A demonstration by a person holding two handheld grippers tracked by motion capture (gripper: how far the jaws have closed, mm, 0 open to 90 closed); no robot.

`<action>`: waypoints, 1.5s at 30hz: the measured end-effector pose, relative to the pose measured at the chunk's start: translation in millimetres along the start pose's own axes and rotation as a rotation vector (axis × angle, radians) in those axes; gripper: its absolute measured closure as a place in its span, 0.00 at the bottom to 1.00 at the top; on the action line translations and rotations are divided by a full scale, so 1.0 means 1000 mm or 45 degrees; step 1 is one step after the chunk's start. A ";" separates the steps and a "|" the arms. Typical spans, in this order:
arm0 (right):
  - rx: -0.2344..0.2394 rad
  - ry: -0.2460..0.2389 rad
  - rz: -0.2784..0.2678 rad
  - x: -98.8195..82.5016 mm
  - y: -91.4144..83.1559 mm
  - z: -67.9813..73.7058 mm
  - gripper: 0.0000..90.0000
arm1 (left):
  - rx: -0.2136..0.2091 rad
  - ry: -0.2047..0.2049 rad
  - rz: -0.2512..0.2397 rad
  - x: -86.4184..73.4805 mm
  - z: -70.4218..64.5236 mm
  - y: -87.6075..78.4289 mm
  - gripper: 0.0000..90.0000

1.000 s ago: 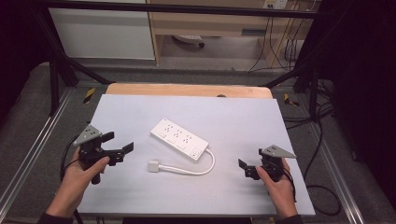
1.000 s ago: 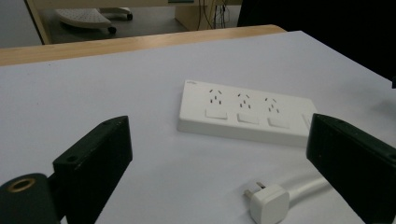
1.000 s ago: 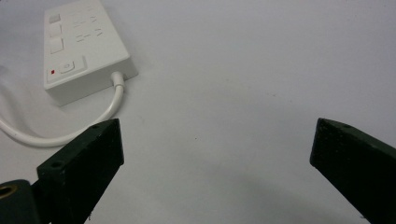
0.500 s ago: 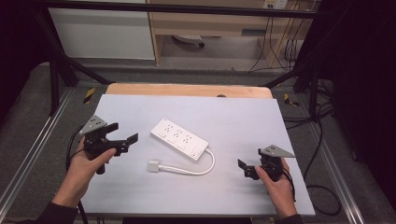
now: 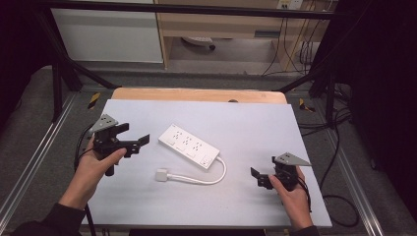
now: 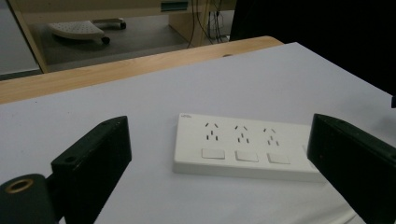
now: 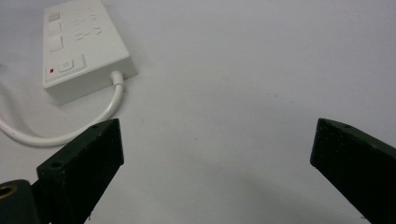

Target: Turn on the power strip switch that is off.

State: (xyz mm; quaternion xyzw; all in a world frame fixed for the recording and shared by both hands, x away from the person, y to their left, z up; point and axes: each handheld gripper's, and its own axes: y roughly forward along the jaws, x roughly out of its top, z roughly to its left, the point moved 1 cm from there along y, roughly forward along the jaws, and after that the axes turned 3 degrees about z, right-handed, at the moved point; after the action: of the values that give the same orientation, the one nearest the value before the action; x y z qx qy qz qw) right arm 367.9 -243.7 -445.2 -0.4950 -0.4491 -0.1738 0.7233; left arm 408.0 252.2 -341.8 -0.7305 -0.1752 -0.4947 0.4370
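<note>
One white power strip (image 5: 189, 146) lies near the middle of the table (image 5: 246, 123), with three socket groups and three switches facing the left gripper view. Its one white cord (image 5: 206, 178) curls toward the near edge and ends in one plug (image 5: 161, 175). The left gripper (image 5: 140, 142), jaws apart, is raised just left of the strip. The right gripper (image 5: 256, 178), jaws apart, sits near the near right corner.

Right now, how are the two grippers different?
The left gripper is raised and aimed at the power strip, close by; the right gripper sits low near the table's front edge, farther from it, with the cable ahead. Both are black, open and empty.
</note>
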 end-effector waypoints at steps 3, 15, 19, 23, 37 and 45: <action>-0.001 -0.002 -0.003 0.000 0.000 0.000 0.04 | -0.008 0.000 0.008 0.002 0.002 0.004 0.07; 0.001 0.001 -0.003 0.000 0.000 0.000 0.04 | -0.025 0.032 0.029 0.013 -0.001 0.021 0.09; 0.000 0.000 0.001 0.000 0.000 0.000 0.04 | -0.040 0.050 0.039 0.017 -0.002 0.028 0.09; -0.001 0.003 -0.003 0.000 -0.001 0.000 0.04 | -0.039 0.052 0.046 0.021 -0.002 0.034 0.09; 0.002 0.006 -0.002 0.000 -0.001 0.000 0.04 | -0.055 0.062 0.065 0.029 -0.001 0.054 0.09; 0.000 -0.002 -0.002 0.000 -0.001 -0.001 0.04 | -0.058 0.061 0.060 0.032 -0.002 0.061 0.09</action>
State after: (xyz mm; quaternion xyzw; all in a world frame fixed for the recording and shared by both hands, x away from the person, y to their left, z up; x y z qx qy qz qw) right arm 367.4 -244.9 -444.6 -0.4945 -0.4500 -0.1741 0.7229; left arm 463.4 211.0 -341.8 -0.7321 -0.1359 -0.5056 0.4359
